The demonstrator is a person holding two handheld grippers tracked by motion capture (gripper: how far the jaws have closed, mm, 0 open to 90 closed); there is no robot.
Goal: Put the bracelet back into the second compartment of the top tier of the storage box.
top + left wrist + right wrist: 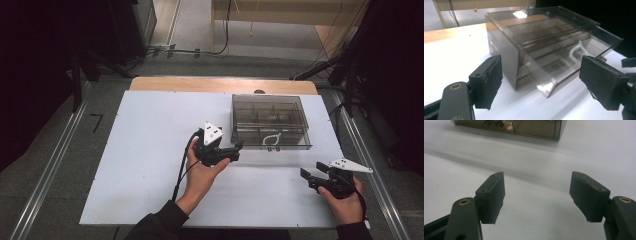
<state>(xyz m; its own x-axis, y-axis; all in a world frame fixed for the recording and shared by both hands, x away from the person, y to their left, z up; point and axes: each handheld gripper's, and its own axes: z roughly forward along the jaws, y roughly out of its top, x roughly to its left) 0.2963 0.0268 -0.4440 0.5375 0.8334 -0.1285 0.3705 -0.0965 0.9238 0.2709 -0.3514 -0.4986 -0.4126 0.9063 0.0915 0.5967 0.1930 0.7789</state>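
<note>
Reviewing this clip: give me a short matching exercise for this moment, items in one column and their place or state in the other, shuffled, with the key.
Items:
1. left claw
2. right claw
3. smoky clear drawer box
4. white handle

Places or states:
A. on the box's near face
B. open, at the table's near right, away from the box
C. open, close to the box's near left corner
D. standing on the white table, at its far right part

Pairs: 1-C, 2-B, 3-D, 4-A
</note>
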